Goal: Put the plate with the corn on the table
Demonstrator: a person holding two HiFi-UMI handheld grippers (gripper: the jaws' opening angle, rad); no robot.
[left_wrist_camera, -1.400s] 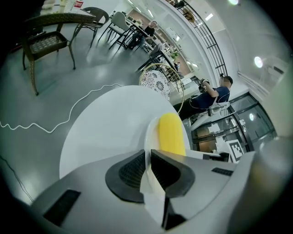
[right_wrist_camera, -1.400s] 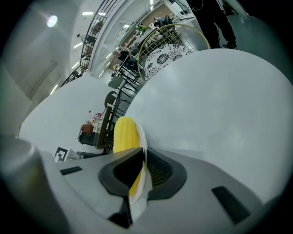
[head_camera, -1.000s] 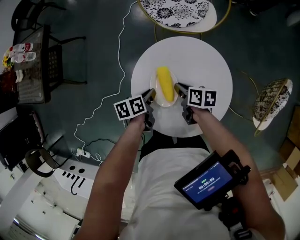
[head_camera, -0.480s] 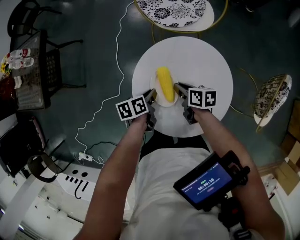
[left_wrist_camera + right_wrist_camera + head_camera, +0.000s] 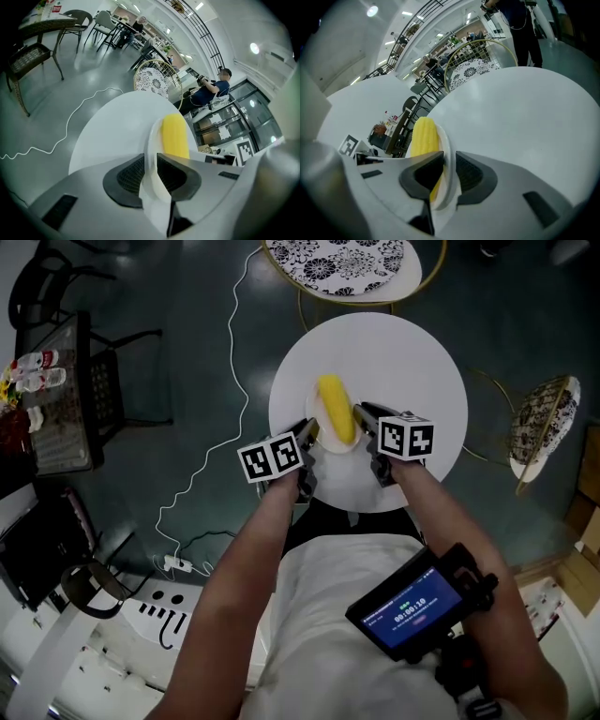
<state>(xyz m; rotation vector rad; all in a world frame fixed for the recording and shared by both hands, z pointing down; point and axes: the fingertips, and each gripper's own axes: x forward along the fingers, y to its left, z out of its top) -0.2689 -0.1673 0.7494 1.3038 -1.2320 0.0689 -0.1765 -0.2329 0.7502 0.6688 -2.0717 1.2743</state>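
- The left gripper point(image 5: 307, 432) and right gripper point(image 5: 362, 415) still pinch opposite rims of the plate point(image 5: 337, 448), with the corn point(image 5: 335, 409) on it.
- The plate has barely shifted over the table point(image 5: 412, 362); setting it down and letting go seem to remain.

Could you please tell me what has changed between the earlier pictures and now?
Nothing has clearly moved. The left tool and the right tool stay shut on opposite sides of the plate. The corn still lies on the plate, which is in the same spot over the round white table. Only the head view itself drifted slightly.
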